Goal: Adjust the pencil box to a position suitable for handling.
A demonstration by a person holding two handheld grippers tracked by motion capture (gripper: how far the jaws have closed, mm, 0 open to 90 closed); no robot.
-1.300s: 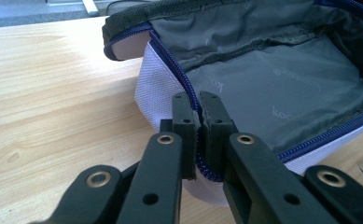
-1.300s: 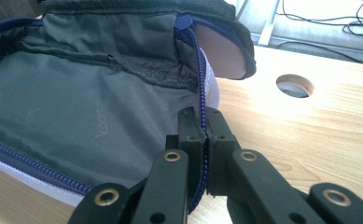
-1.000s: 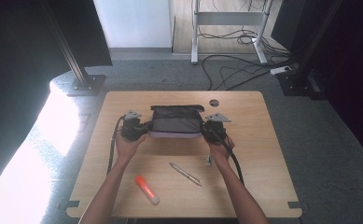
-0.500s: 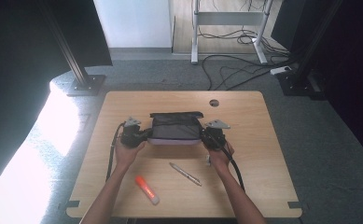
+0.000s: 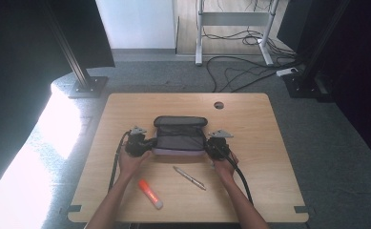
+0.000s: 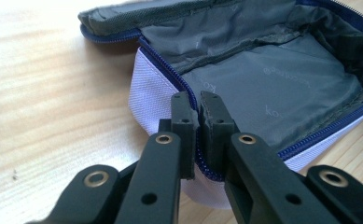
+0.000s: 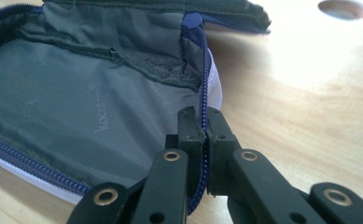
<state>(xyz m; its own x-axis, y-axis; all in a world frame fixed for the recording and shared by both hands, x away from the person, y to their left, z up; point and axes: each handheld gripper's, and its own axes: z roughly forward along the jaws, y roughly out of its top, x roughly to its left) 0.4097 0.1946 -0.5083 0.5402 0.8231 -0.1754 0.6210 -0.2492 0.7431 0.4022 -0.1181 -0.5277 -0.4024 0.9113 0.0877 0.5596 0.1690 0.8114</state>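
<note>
step: holding pouch point(image 5: 180, 136) open on table point(image 5: 269, 143) | left gripper point(image 6: 198, 105): clamped on its left end rim | right gripper point(image 7: 202, 122): clamped on right end rim | pouch: between grippers | next: likely free one gripper for pen point(image 5: 189, 177), nearer the person.

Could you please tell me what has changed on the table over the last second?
Both grippers, left and right, have lowered the open grey-lined pouch with blue zip toward the wooden table, slightly nearer the person. Each stays clamped on a zip edge. The orange marker and silver pen have not moved.
</note>
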